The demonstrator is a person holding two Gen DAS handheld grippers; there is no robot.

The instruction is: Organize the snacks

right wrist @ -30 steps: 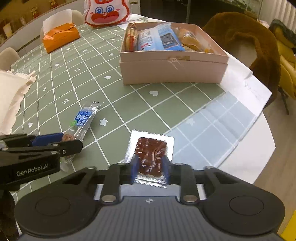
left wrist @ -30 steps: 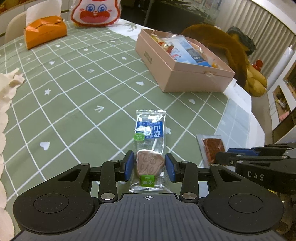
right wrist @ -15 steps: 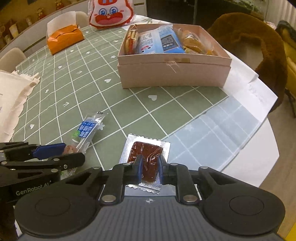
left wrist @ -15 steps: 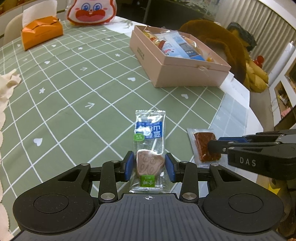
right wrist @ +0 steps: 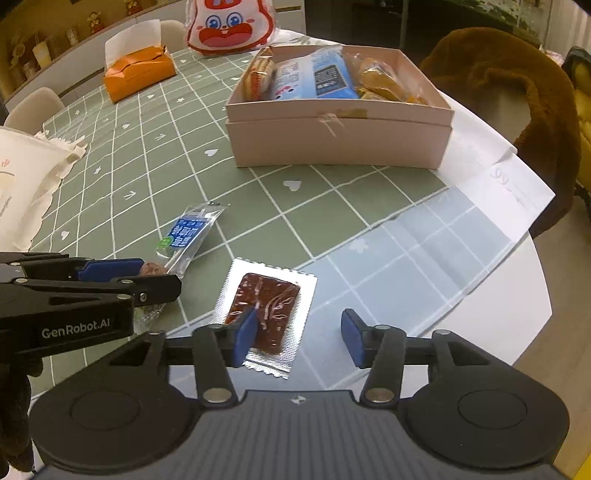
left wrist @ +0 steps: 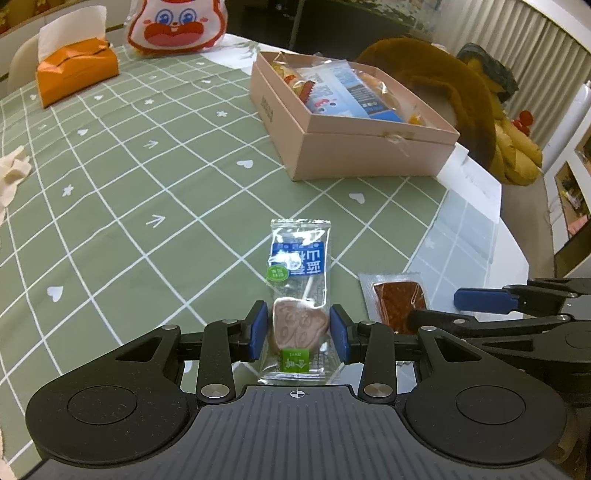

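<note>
My left gripper (left wrist: pixel 298 334) is shut on a clear lollipop packet (left wrist: pixel 298 291) with a blue label, pinching the brown candy end just above the green checked tablecloth (left wrist: pixel 147 192). My right gripper (right wrist: pixel 297 334) is open; a silver packet of brown snack (right wrist: pixel 267 314) lies on the cloth by its left finger, not held. That packet also shows in the left wrist view (left wrist: pixel 397 299). The pink snack box (right wrist: pixel 338 122) stands open farther back, with several packets inside. It also shows in the left wrist view (left wrist: pixel 351 122).
An orange tissue box (left wrist: pixel 75 74) and a rabbit-face bag (left wrist: pixel 175 26) sit at the far side. White cloth (right wrist: pixel 26 181) lies at the left. A brown furry chair (right wrist: pixel 517 92) stands beyond the table's right edge (right wrist: pixel 517 295).
My right gripper has opened and let go of the silver packet, which now lies on the cloth to its left. My left gripper keeps its hold on the lollipop packet.
</note>
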